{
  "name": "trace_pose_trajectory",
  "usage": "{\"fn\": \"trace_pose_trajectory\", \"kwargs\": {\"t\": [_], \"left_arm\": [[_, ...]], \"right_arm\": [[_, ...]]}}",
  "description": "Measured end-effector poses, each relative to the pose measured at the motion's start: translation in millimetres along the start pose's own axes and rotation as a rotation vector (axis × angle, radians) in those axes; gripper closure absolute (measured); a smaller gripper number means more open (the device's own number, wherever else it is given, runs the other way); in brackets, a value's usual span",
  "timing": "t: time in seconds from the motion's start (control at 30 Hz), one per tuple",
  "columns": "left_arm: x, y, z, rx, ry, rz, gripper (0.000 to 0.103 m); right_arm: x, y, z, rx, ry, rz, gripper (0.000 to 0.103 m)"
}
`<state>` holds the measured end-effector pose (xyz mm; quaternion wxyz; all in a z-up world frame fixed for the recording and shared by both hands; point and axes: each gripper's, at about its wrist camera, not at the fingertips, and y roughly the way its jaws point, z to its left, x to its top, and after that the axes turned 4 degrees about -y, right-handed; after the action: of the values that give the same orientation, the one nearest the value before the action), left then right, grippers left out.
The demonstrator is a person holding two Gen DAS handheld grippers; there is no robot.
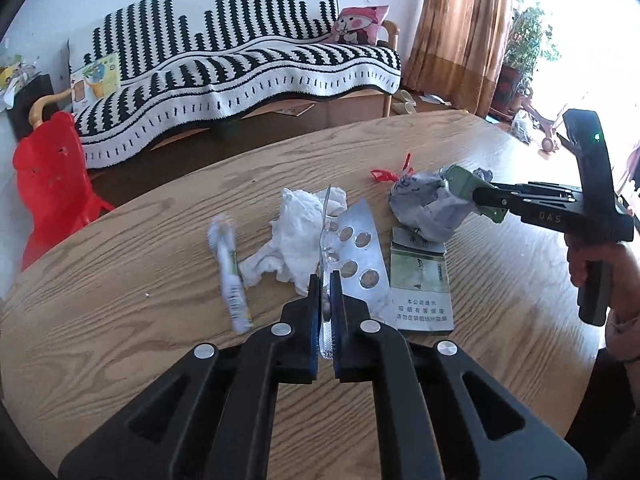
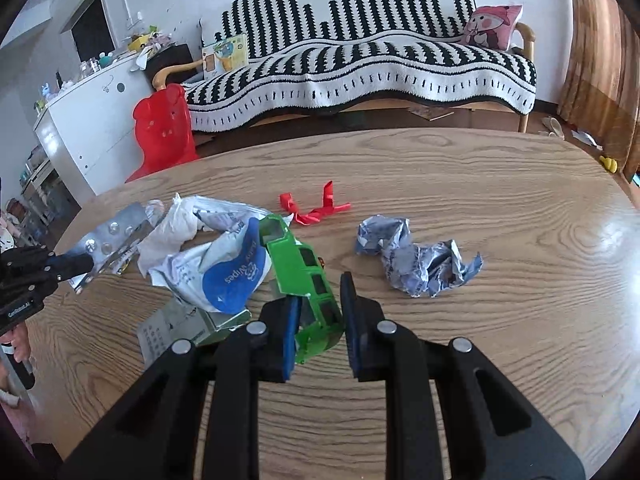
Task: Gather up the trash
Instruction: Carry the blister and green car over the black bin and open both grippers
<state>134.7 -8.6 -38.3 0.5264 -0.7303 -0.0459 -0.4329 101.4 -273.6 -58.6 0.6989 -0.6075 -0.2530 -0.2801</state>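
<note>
My left gripper (image 1: 326, 276) is shut on the edge of a clear pill blister pack (image 1: 326, 236), held on edge above the table; it also shows in the right wrist view (image 2: 116, 236). A second silver blister pack (image 1: 362, 256), a white tissue (image 1: 296, 232), a small wrapper (image 1: 234, 280) and a cigarette pack (image 1: 422, 280) lie below it. My right gripper (image 2: 320, 284) holds a green carton (image 2: 304, 276) between its fingers; the jaws stand partly apart. A wipes bag (image 2: 224, 268), red ribbon (image 2: 316, 210) and crumpled paper (image 2: 416, 256) lie around it.
The trash lies on an oval wooden table (image 2: 500, 184). Behind it stand a red plastic chair (image 2: 162, 136), a sofa with a black-and-white cover (image 2: 360, 56) and a white cabinet (image 2: 92, 120). A curtain (image 1: 464, 32) and plants hang at the right.
</note>
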Motion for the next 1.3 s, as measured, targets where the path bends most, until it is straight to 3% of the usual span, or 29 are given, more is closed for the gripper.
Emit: {"fn": "trace_pose_trajectory", "kwargs": {"t": [0.17, 0.3, 0.47, 0.57, 0.67, 0.77, 0.87, 0.93, 1.03, 1.13, 1.3], "left_arm": [[-3, -22, -4, 0.023, -0.033, -0.025, 0.099], [1, -48, -27, -0.016, -0.075, -0.076, 0.099], [4, -77, -118, -0.108, -0.001, -0.154, 0.099], [-5, -83, -197, -0.213, 0.094, -0.144, 0.099], [-22, -71, -285, -0.320, 0.222, -0.049, 0.099], [-51, -50, -366, -0.431, 0.332, 0.079, 0.099], [-95, -11, -438, -0.430, 0.449, 0.225, 0.099], [-118, 6, -461, -0.410, 0.500, 0.268, 0.099], [-143, 41, -475, -0.405, 0.487, 0.368, 0.099], [-142, 57, -472, -0.398, 0.447, 0.417, 0.099], [-142, 76, -469, -0.390, 0.404, 0.470, 0.099]], "right_arm": [[-2, -11, 6, 0.007, 0.011, -0.013, 0.083], [-9, -61, 5, 0.036, 0.048, -0.111, 0.083], [-48, -156, -25, -0.005, 0.111, -0.261, 0.083], [-100, -225, -74, -0.079, 0.186, -0.307, 0.083], [-148, -271, -120, -0.102, 0.283, -0.297, 0.083], [-219, -307, -168, -0.094, 0.444, -0.253, 0.083], [-284, -306, -204, -0.123, 0.587, -0.175, 0.083], [-323, -289, -220, -0.085, 0.685, -0.106, 0.083], [-372, -253, -233, -0.063, 0.783, 0.003, 0.083], [-395, -233, -243, -0.015, 0.853, 0.031, 0.083], [-404, -220, -246, -0.004, 0.865, 0.050, 0.083]]}}
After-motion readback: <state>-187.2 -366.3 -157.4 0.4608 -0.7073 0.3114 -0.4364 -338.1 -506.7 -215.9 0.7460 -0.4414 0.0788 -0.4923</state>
